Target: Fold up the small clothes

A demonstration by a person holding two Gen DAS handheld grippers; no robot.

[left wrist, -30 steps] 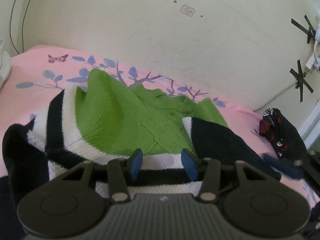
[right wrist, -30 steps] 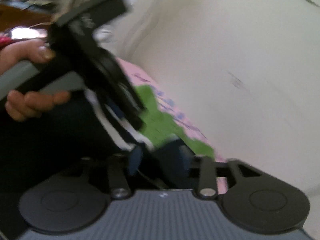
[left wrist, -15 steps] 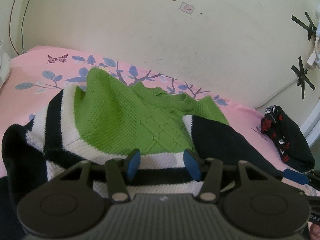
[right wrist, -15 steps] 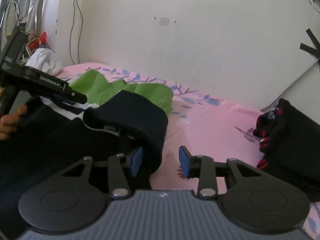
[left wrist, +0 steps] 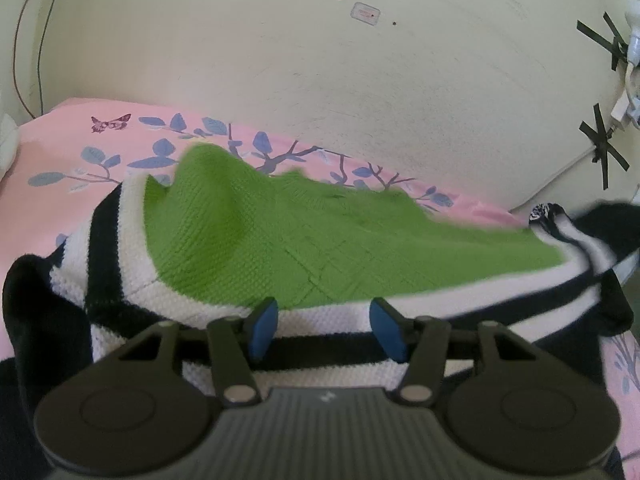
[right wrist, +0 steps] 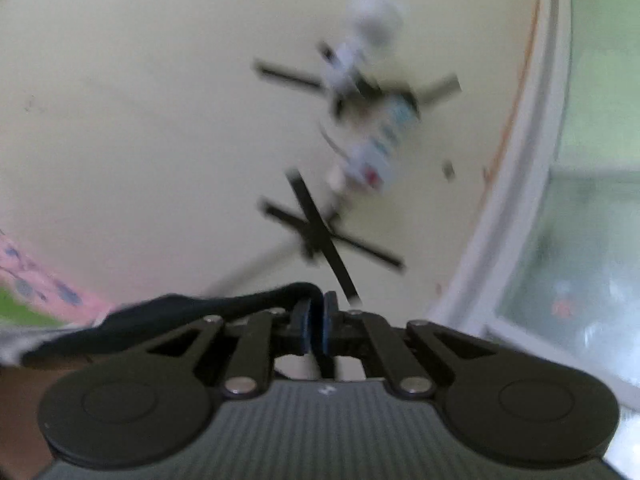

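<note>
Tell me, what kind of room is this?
Probably a bedroom: a pink flowery bedsheet covers a bed beside a plain wall, with a knitted sweater spread out for folding.

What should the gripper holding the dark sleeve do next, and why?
Probably carry the sleeve back over the green sweater and lay it flat. The right gripper is shut on its edge and has it stretched out sideways, while the left gripper is opening over the hem.

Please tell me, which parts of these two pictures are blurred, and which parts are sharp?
Left wrist view: the left claw and the near knit of the sweater are sharp; its far right sleeve is smeared. Right wrist view: the wall's tape crosses are motion-blurred; the right claw, shut on dark cloth, stays sharp.
</note>
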